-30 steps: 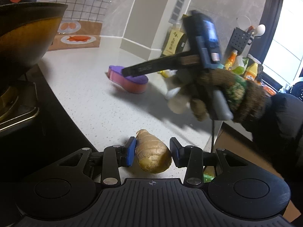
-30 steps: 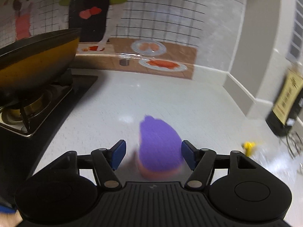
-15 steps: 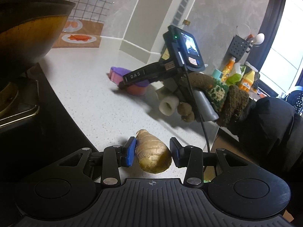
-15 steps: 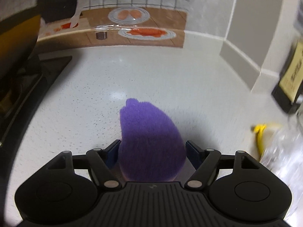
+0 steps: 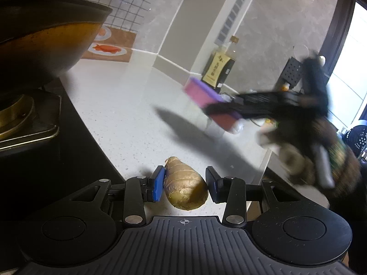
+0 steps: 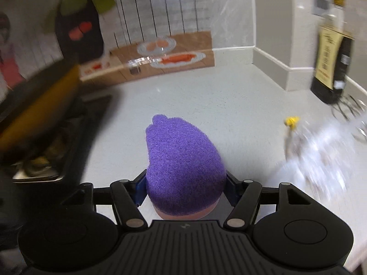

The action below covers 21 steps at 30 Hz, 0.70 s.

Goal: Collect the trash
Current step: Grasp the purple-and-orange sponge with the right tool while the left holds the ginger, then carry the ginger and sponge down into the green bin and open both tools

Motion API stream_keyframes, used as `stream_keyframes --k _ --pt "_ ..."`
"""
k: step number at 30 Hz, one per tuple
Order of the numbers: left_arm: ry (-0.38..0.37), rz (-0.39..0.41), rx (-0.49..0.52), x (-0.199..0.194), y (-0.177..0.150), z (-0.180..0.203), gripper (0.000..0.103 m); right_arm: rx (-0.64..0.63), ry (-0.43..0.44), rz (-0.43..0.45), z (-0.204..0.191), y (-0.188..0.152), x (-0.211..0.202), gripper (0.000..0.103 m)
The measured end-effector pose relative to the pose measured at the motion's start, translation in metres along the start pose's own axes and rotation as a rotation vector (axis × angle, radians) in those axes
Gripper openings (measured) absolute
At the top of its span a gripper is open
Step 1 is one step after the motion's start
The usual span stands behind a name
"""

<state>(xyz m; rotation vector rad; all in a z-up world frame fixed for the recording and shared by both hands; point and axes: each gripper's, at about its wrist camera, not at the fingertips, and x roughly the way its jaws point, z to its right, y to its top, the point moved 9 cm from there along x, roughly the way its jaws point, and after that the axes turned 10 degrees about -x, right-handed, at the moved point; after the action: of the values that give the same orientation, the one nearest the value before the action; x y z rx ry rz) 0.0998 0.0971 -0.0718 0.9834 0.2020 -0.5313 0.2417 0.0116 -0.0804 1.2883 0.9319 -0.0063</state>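
Observation:
In the left wrist view a tan piece of ginger (image 5: 186, 189) sits between the fingers of my left gripper (image 5: 185, 186), which is shut on it just above the white counter (image 5: 128, 119). In the right wrist view my right gripper (image 6: 186, 186) is shut on a purple-and-pink sponge (image 6: 183, 162) and holds it off the counter. The same sponge (image 5: 213, 102) and the blurred right gripper (image 5: 270, 105) show in the left wrist view, lifted to the right.
A dark wok (image 5: 43, 39) sits on the black stove (image 5: 34, 142) at the left. A dark sauce bottle (image 6: 332, 66) stands by the wall corner. A crumpled clear plastic bag (image 6: 321, 151) with a yellow tie (image 6: 290, 121) lies at the right. A dish rack (image 5: 291, 73) stands far right.
My right gripper has closed on the purple sponge and lifted it off the counter, swinging right. My left gripper still holds the ginger in about the same place.

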Motion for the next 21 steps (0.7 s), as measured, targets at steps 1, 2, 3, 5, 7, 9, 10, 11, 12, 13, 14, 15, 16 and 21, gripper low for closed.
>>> stream_keyframes --k 1,2,3,5,7,9,10,11,12,13,14,15,16,21 --pt "-0.006 0.003 0.003 0.000 0.000 0.003 0.044 0.024 0.007 0.015 0.001 -0.008 -0.016 0.065" --pt "-0.012 0.004 0.010 -0.001 -0.001 0.006 0.044 0.047 0.011 0.029 0.003 -0.014 -0.029 0.065" --pt "-0.021 0.004 0.020 -0.001 -0.002 0.011 0.044 0.079 0.013 0.048 0.006 -0.023 -0.045 0.065" --pt "-0.042 0.001 0.041 -0.001 -0.005 0.022 0.044 0.133 0.008 0.082 0.012 -0.038 -0.071 0.065" --pt "-0.070 -0.003 0.067 0.000 -0.010 0.039 0.044 0.177 -0.018 0.118 0.018 -0.055 -0.094 0.065" --pt "-0.101 -0.007 0.096 0.002 -0.015 0.055 0.044 0.205 -0.056 0.150 0.025 -0.073 -0.115 0.065" --pt "-0.127 -0.013 0.115 0.004 -0.021 0.066 0.044 0.221 -0.074 0.162 0.028 -0.085 -0.126 0.065" --pt "-0.151 -0.022 0.127 0.006 -0.026 0.075 0.044 0.239 -0.089 0.170 0.032 -0.097 -0.134 0.065" --pt "-0.177 -0.035 0.138 0.009 -0.032 0.085 0.044 0.261 -0.104 0.176 0.035 -0.111 -0.142 0.065" --pt "-0.208 -0.054 0.151 0.012 -0.041 0.096 0.044 0.287 -0.123 0.180 0.040 -0.127 -0.151 0.065" --pt "-0.240 -0.080 0.164 0.016 -0.051 0.108 0.044 0.316 -0.145 0.183 0.045 -0.143 -0.158 0.065" --pt "-0.266 -0.104 0.174 0.021 -0.060 0.116 0.044 0.340 -0.161 0.184 0.049 -0.158 -0.165 0.065" --pt "-0.294 -0.135 0.186 0.028 -0.074 0.126 0.044 0.373 -0.184 0.180 0.055 -0.177 -0.171 0.065" --pt "-0.340 -0.298 0.207 0.075 -0.142 0.143 0.044 0.504 -0.292 0.096 0.079 -0.271 -0.176 0.065"
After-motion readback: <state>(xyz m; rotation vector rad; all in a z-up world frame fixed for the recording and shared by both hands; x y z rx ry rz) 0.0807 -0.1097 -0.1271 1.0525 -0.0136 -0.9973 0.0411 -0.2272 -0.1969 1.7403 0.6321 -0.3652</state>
